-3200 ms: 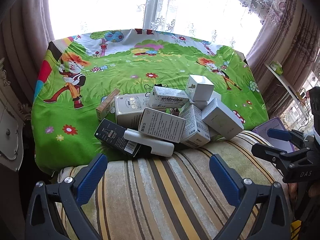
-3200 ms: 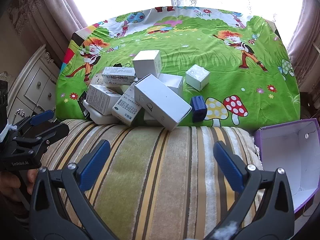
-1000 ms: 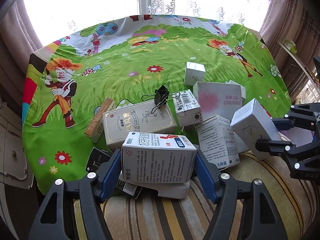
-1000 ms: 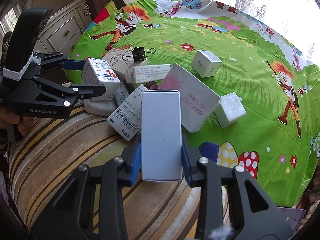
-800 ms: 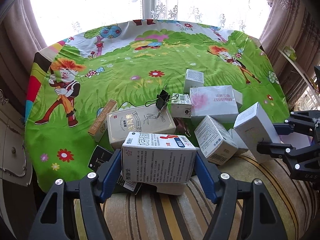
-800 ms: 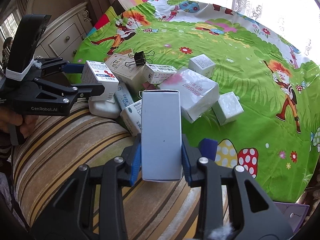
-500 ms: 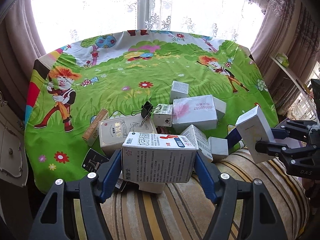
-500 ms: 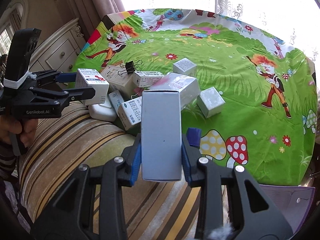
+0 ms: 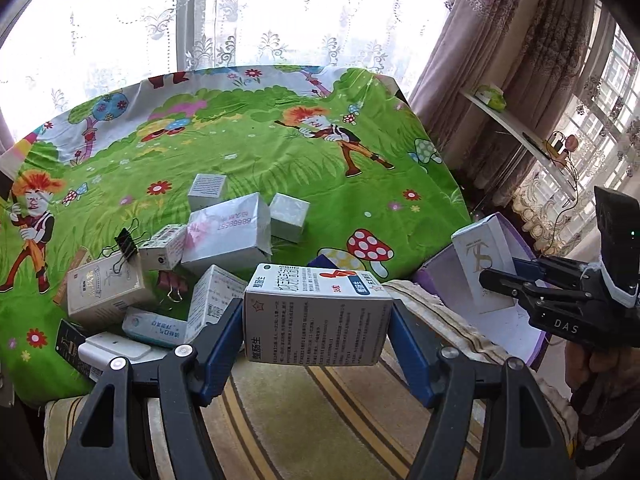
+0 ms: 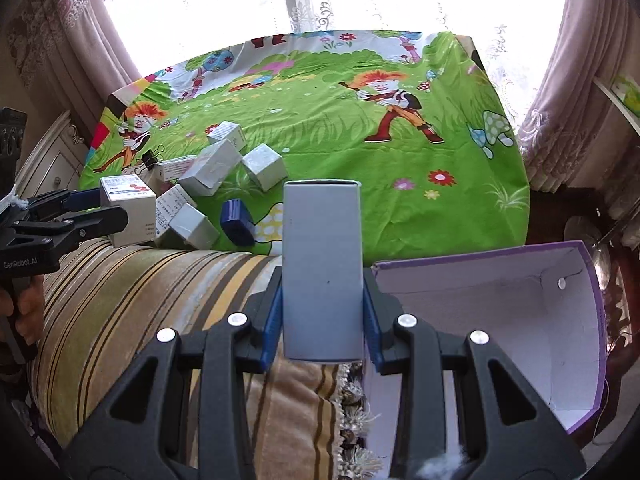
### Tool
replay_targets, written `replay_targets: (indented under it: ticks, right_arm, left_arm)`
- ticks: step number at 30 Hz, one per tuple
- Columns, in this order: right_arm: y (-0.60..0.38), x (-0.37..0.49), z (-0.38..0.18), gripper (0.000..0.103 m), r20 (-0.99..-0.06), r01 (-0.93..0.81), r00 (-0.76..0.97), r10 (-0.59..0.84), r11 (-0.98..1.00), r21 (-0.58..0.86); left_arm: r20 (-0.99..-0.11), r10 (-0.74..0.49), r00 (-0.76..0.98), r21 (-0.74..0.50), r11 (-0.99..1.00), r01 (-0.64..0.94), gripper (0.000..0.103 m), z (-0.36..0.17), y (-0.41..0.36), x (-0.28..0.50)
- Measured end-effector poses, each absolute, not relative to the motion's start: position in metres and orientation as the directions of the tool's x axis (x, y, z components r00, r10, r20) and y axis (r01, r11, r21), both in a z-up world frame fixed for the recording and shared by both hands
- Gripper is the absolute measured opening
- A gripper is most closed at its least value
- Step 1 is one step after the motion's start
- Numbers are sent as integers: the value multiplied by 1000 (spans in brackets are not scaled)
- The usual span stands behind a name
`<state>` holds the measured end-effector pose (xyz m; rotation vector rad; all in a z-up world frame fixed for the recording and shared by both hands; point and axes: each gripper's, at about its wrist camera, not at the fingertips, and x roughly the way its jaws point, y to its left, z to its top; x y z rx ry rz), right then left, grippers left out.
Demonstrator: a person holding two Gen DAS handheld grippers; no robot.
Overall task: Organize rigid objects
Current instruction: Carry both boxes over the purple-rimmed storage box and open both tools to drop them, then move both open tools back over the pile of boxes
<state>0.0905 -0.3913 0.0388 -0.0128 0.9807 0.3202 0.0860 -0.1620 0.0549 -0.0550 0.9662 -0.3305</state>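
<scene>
**Both grippers carrying boxes, right one now at the purple bin**

Change from half a second ago: both views have swung right. The purple bin [image 10: 576, 344], then only a sliver at the edge of the right wrist view, now fills that view's lower right; the pile of boxes [image 9: 224, 236] has slid to the left in both views.

Left gripper [image 9: 316, 320]: blue fingers [image 9: 222, 344] clamped on the short ends of a printed medicine box [image 9: 316, 316], held lengthwise across the jaws, above the striped cushion [image 9: 340, 408].

Right gripper [image 10: 322, 312]: fingers [image 10: 272, 316] clenched on the long sides of a plain white box [image 10: 322, 272], standing upright between them. In the left wrist view this box shows a gold logo and hangs in front of the bin's open white interior. In the right wrist view the bin's near corner sits just right of the box.

Surroundings: the remaining boxes, a black binder clip [image 9: 125, 242] and a small blue box [image 10: 237, 222] lie on the green cartoon cloth [image 10: 360, 168]. The cushion lies between the grippers and the pile.
</scene>
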Motion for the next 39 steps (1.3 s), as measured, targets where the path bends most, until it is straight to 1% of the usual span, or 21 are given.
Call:
replay_targets:
  ticks: [9,12,14,17,19,21,24,27,29,34,36,39]
  right_arm:
    - [-457,64,35,39,-813,-67,564,142,990,127]
    - [-473,60,34,40,-814,-10,567,124,990,143]
    - [-482,59,33,40,-815,28,570,103,989,145]
    - [-493,57,31,40,-815,66,572,95,985,161]
    - [-497,57,29,47,-813,81,574,97,981,174]
    - [-499,55,28,75,-806,102,586,83,979,175]
    - [-500,52,32,84,-777,114,625,72,977,182]
    - [-495,51,37,87,-752,95,656,67,981,171]
    - [-489,51,40,87,-748,76,661,64,986,151]
    - [-478,56,45,87,-753,57,650,106,981,187]
    - [-474,59,47,87,-765,66,636,103,980,188]
    - [-462,62,49,87,-767,31,629,128,981,189]
  left_arm:
    - [-796,-415,439,-240,884,402,71,50,-250,79]
    - [-791,-459,405,-261,851,455,71,49,-274,76]
    - [-785,-502,365,-295,819,493,74,48,-288,74]
    - [-787,-516,337,-302,800,519,76,45,-300,71]
    - [-788,-514,340,-300,802,517,80,44,-299,70]
    - [-783,-516,347,-304,804,511,83,45,-297,70]
    - [-771,-524,361,-306,802,512,84,48,-294,71]
    - [-754,-543,370,-315,793,522,84,51,-290,69]
    - [-743,-550,381,-318,792,522,84,53,-285,68]
    - [-722,-556,411,-328,799,504,84,60,-262,71]
    - [-722,-548,422,-329,809,487,84,61,-250,74]
    - [-724,-528,444,-327,829,454,84,62,-231,77]
